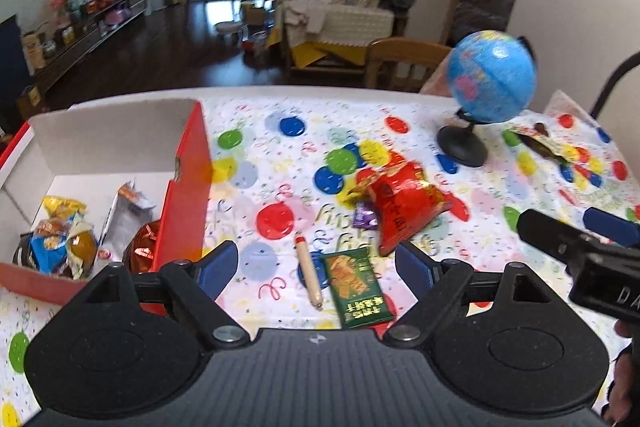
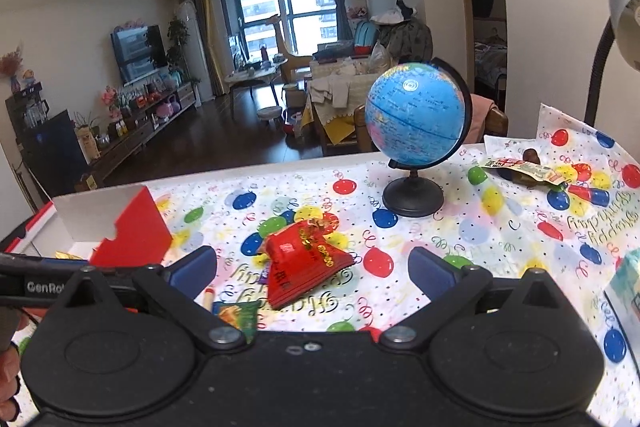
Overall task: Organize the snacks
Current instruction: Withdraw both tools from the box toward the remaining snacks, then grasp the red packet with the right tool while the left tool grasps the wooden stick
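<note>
Both my claws, left gripper [image 1: 316,269] and right gripper [image 2: 312,277], hang released, empty. Nearest: green packet [image 1: 357,287], flat, light, probably slippery (pinch an edge); sausage [image 1: 309,273] beside it. Farther: red bag [image 1: 404,205], soft, crinkly. Box [image 1: 188,187] left.

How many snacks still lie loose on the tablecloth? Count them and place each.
5: red packet mid-table, purple candy at its left edge, sausage stick and green packet nearest the left gripper, one wrapper beyond the globe. Others may be hidden.
</note>
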The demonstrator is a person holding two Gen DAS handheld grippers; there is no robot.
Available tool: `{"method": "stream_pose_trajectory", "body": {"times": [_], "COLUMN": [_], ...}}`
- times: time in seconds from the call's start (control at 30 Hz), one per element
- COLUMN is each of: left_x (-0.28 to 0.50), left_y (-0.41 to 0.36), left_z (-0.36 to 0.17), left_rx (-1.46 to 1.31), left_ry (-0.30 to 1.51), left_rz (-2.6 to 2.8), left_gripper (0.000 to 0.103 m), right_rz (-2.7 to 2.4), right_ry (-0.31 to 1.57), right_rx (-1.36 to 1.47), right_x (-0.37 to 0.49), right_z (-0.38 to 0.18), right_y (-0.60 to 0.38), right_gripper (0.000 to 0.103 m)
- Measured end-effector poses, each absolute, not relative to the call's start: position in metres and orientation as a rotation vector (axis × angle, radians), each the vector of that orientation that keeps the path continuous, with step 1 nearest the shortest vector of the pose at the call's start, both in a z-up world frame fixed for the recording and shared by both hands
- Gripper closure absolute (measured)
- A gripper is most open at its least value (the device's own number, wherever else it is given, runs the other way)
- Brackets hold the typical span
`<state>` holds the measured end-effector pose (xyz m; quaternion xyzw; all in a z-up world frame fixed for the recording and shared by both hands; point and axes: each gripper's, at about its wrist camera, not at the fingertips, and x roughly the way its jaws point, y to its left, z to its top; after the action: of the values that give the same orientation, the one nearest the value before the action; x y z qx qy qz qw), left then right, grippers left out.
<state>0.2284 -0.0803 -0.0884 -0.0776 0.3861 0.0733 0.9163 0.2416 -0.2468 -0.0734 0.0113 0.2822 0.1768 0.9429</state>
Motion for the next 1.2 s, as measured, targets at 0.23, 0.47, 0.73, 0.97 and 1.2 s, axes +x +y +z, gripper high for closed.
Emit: {"method": "stream_pose_trajectory", "body": {"times": [0.23,0.47,0.73,0.97,1.2], "left_x": [0.242,0.255,0.274,0.282,0.290], "left_y": [-0.081,-0.087,-0.089,-0.080,-0.084], "left_z": [-0.112,-0.131,-0.148,-0.166,-0.177], "left_rx": [-0.165,-0.123,-0.114,-0.099,-0.117], "left_ry": [0.822,0.844,0.872,0.910,0.934], "left_rz": [0.221,0.281,0.293,0.308,0.254], "left_gripper": [0.017,0.017,0.031,0.050,0.061], "right_rz": [0.417,0.454,0.477,0.510,0.504], "right_ry": [0.618,0.635,0.655,0.666,0.660], "right_rx": [-0.030,-0.080,-0.136,-0.183,-0.192], "right_x": [0.271,0.294,0.323,0.334,0.345], "right_z": [-0.087,-0.102,-0.115,-0.131,-0.138], "right_y": [-0.237,-0.224,-0.211,-0.199,-0.192], "right_gripper": [0.003,0.005,0.011,0.014,0.017]}}
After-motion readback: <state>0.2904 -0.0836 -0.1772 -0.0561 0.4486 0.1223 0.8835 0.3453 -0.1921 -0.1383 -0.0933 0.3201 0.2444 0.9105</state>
